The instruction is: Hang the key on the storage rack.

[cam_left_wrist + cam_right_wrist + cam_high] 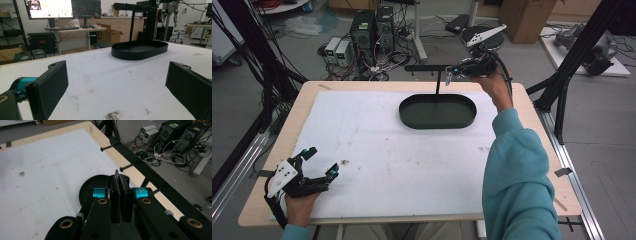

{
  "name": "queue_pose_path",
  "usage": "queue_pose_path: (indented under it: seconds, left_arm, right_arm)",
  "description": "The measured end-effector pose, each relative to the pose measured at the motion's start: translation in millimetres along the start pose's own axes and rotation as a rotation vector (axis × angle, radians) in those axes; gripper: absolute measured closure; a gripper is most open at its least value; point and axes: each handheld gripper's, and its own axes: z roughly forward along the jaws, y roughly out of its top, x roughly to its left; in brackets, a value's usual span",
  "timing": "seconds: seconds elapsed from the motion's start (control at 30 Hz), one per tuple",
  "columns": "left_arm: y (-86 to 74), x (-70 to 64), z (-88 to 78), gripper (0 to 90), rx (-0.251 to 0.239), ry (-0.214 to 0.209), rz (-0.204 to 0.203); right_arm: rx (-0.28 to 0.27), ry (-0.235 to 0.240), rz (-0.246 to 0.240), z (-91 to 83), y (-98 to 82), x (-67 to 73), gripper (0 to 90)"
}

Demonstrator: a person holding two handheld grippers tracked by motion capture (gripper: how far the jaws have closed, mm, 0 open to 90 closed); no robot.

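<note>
So my left gripper [319, 162] is parked low on the near left corner of the table [522, 92], jaws spread wide, nothing between them, just the white mat [377, 145] under it. Middle-back sits the black oval tray [437, 111] with a post and a crossbar rack [427, 67] of pegs over it. My right gripper [451, 71] is up by that bar, jaws pinched tight on some thin metal bit [116, 172]; can't tell what it is.

Wooden table [532, 107] under stained white mat [377, 150]; black oval tray [438, 111] at mat's far edge.
</note>
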Motion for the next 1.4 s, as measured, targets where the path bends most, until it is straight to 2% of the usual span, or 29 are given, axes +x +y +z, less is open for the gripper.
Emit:
queue_pose_path:
  seconds: [0.1, 0.33, 0.5, 1.4]
  left_arm:
    - [0.0, 0.1, -0.1, 4.8, 0.001, 0.0, 0.001]
    - [0.0, 0.1, -0.2, 4.8, 0.002, 0.0, 0.002]
    - [0.0, 0.1, -0.2, 4.9, 0.002, 0.0, 0.003]
    - [0.1, 0.1, -0.3, 4.9, 0.004, -0.001, 0.003]
  right_arm:
    - [0.022, -0.002, 0.005, 4.5, -2.5, -4.9, 88.8]
    - [0.034, -0.004, 0.005, 13.5, -5.4, -13.2, 88.7]
    - [0.072, -0.018, 0.01, 21.4, -6.8, -18.0, 88.7]
    - [0.135, -0.041, 0.027, 35.3, -14.4, -31.5, 88.7]
